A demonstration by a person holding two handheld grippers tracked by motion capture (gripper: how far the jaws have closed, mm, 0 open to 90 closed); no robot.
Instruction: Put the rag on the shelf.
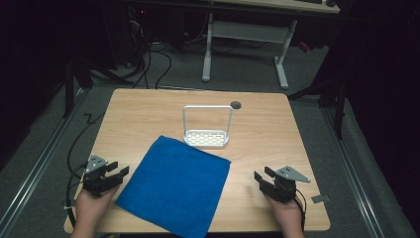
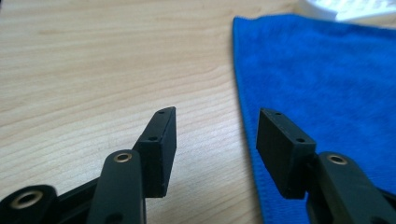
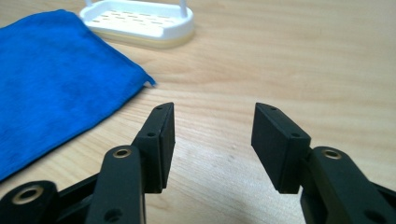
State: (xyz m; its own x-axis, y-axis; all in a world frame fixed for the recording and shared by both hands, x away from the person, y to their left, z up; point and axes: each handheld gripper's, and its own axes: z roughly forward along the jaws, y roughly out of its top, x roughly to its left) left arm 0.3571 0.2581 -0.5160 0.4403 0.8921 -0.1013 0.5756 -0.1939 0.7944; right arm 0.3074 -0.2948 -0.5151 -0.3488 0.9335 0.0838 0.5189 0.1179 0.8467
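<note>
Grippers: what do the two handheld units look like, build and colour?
Both are black two-jaw units. The left gripper and right gripper each carry a grey three-cornered plate on top and trail a black cable. In the gripper views the jaws are flat rectangular black blocks with small holes along the edges, on black link arms with brass-coloured pivot bushings. The forearms show no sleeves.

No writing to read anywhere: the blue cloth (image 1: 174, 191) is plain, the white rack (image 1: 206, 137) bears no brand, and the table (image 1: 148, 114) shows bare wood grain, no labels or numbers.
</note>
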